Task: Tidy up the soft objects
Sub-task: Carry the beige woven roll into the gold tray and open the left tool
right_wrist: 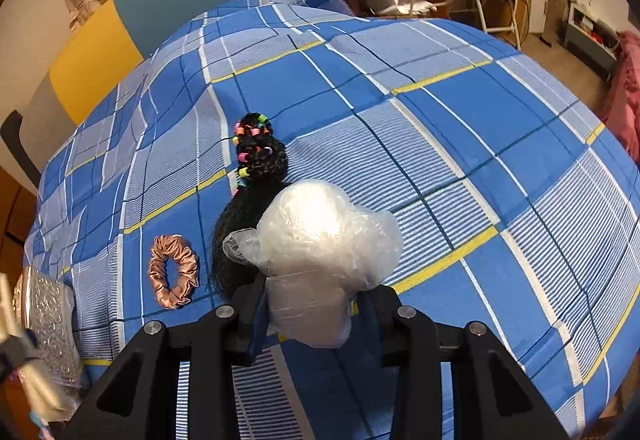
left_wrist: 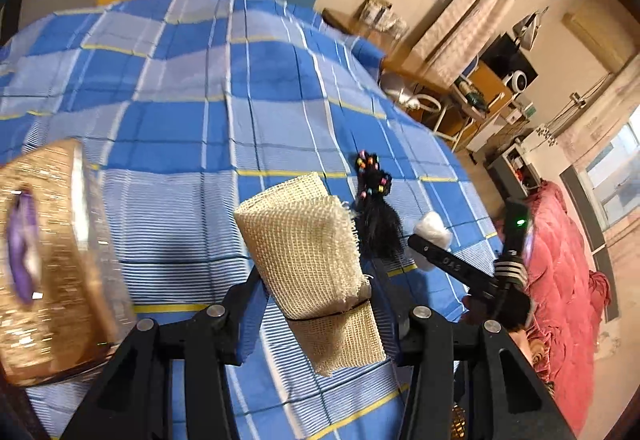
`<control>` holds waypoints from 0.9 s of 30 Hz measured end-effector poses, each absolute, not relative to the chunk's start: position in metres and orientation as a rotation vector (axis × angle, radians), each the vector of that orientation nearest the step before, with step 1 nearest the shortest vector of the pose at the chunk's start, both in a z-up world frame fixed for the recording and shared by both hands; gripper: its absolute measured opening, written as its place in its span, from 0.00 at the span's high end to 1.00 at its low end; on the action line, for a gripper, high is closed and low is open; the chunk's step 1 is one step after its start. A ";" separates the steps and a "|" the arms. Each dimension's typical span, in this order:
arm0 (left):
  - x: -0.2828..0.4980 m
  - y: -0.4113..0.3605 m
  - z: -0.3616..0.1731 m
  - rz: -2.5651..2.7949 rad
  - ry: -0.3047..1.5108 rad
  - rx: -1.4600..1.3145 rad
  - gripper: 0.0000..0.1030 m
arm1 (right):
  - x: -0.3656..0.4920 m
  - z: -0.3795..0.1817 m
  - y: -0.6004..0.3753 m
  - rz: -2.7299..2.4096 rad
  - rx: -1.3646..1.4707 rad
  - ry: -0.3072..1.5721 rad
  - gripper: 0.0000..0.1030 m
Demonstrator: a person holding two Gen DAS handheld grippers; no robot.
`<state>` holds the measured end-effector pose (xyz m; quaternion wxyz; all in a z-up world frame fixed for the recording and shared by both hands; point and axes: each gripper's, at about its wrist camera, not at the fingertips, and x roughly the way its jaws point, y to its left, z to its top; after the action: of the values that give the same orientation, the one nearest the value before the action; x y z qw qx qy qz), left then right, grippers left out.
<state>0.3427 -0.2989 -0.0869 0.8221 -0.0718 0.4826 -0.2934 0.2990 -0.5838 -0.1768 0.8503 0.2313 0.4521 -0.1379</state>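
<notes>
My left gripper is shut on a folded beige mesh cloth and holds it above the blue plaid bed cover. My right gripper is shut on a white wad in clear plastic wrap, lifted above the cover; it also shows in the left wrist view with the right gripper. A black hairpiece with coloured beads lies on the cover ahead of both grippers. A pink satin scrunchie lies to its left.
A gold glittery box with a purple item in it is close at the left in the left wrist view. A silver patterned box stands at the bed's left edge. A red quilt lies on the floor to the right. Desks and chairs stand beyond the bed.
</notes>
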 end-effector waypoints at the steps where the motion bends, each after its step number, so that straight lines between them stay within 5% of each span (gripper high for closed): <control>1: 0.341 -0.293 -0.083 -0.627 1.018 -0.157 0.53 | 0.299 -0.176 -0.582 -0.284 0.478 0.949 0.63; 19: 0.308 -0.103 -0.003 -0.558 0.874 -0.336 0.53 | 0.294 -0.166 -0.583 -0.296 0.488 0.885 0.63; 27: 0.299 -0.006 -0.007 -0.447 0.898 -0.360 0.53 | 0.294 -0.168 -0.585 -0.318 0.479 0.892 0.63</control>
<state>0.2986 -0.0061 -0.0075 0.8614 -0.1718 0.4279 -0.2130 0.2936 -0.5851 -0.1679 0.8624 0.2286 0.4253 -0.1517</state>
